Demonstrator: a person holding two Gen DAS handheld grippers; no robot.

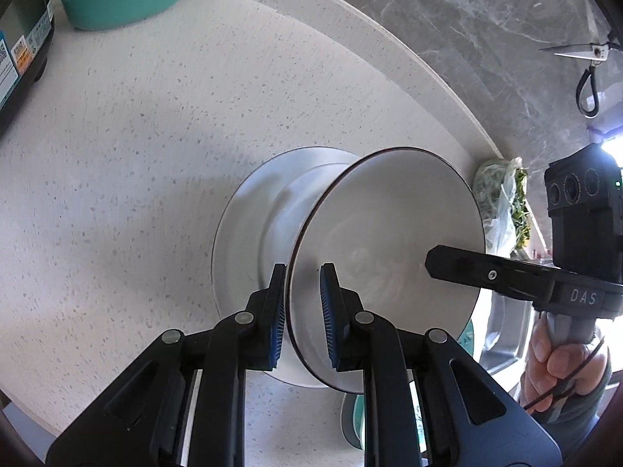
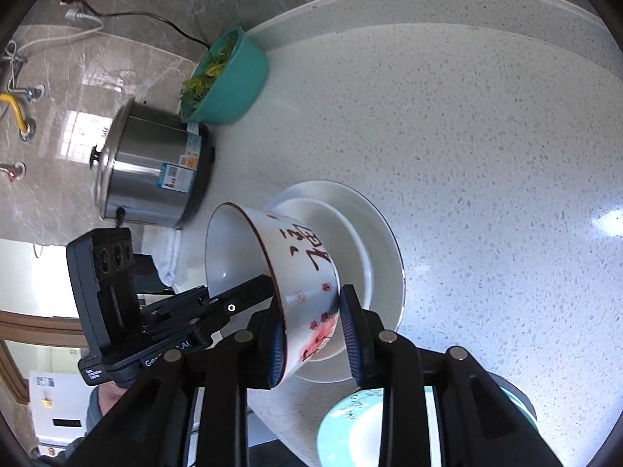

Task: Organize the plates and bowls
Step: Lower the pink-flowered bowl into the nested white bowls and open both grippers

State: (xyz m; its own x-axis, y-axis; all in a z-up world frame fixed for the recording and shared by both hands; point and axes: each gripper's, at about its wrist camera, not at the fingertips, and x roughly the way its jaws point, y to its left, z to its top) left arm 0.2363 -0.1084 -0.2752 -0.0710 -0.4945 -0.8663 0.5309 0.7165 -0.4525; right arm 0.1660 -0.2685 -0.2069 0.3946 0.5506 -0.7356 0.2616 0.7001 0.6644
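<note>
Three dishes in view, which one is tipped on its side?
The white bowl with red blossoms, tipped over the white plate, both grippers at its rim. The teal-rimmed dish sits flat, nearer the cameras.

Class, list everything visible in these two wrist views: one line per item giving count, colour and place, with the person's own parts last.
bowl: 1, white with red flowers, tilted over the plates, rim between both tools' fingers
plates: 2, white, stacked on counter
counter: 1, speckled white
basin: 1, teal, holds greens, near wall
cooker: 1, steel, beside basin
teal dish: 1, near counter edge
scissors: 1, on wall
bag of greens: 1, by sink
left tool: 1, black
right tool: 1, black
hand: 1, holding right tool
</note>
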